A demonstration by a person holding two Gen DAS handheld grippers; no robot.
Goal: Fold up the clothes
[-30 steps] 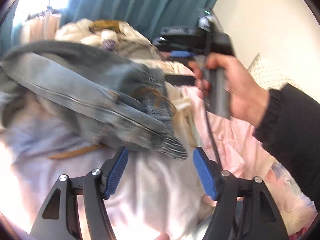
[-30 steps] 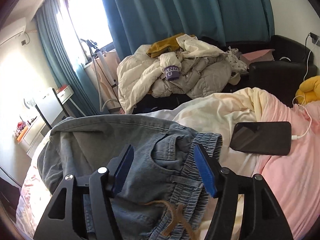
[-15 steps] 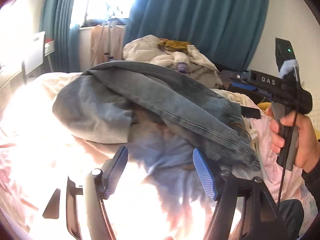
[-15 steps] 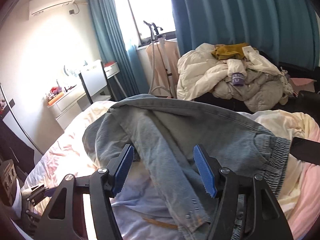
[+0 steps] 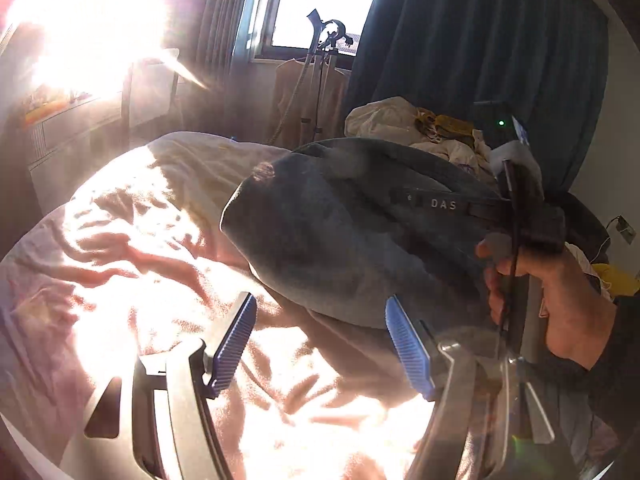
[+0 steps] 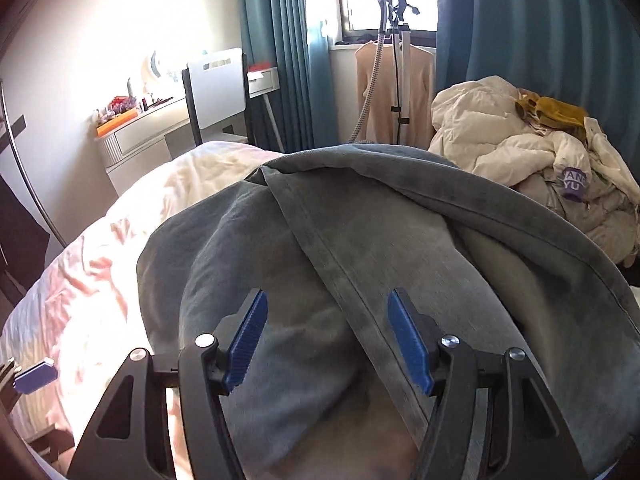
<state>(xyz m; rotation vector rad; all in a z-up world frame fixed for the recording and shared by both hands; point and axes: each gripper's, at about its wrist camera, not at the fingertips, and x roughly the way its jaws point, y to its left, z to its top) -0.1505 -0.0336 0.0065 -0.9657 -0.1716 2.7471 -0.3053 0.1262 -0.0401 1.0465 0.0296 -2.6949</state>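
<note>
We see the jeans [image 6: 360,240] heaped on the bed [image 6: 132,216], folded over themselves with a long seam running across the top. Our right claw [image 6: 327,340] hangs above the denim with its blue pads spread and nothing pinched between them; whether the pads brush the cloth below we cannot tell. Our left claw [image 5: 320,344] is likewise released, spread above the sunlit pink bedding just beside the near edge of the jeans [image 5: 360,240]. In the left view the right hand [image 5: 560,300] grips its handle (strong glare washes out much of that picture). A pile of pale jackets [image 6: 520,152] lies beyond the bed.
</note>
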